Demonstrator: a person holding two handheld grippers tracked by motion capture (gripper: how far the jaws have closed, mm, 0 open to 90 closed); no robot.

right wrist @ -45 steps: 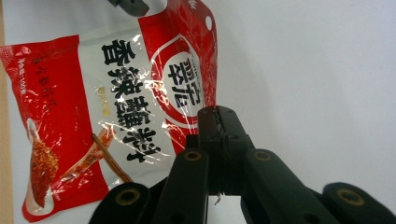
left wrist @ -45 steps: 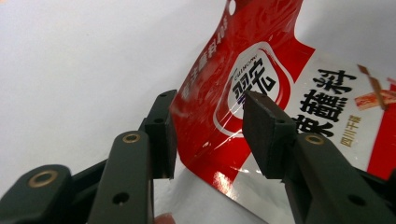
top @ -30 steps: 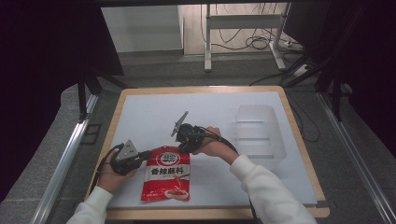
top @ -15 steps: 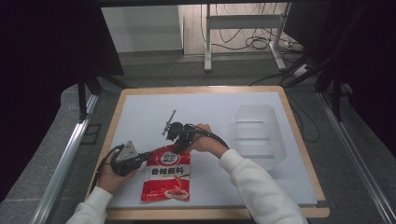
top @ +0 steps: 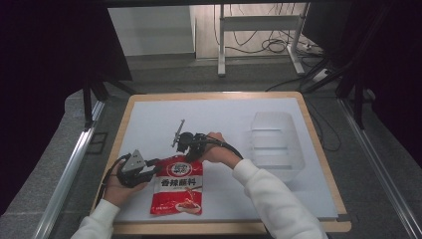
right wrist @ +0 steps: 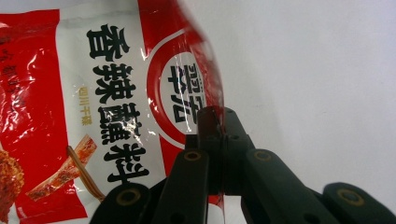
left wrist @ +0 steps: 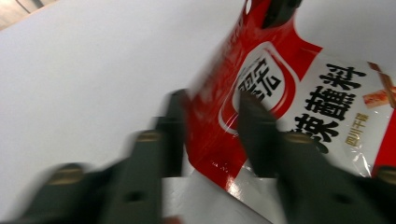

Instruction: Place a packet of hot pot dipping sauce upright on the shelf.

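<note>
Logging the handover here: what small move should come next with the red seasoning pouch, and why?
Probably lift the red foil seasoning pouch with the right gripper, whose jaws pinch its top edge, while the left gripper, jaws just opened astride the edge, backs off.

Clear tray (top: pixel 272 144) blocks the right side, bare mat (top: pixel 149 119) open at far left

I see a white worktop (top: pixel 219 114) with a wooden rim. On it lie 1 red seasoning packet (top: pixel 177 189) near my edge and 1 clear plastic container (top: pixel 272 144) to the right.
</note>
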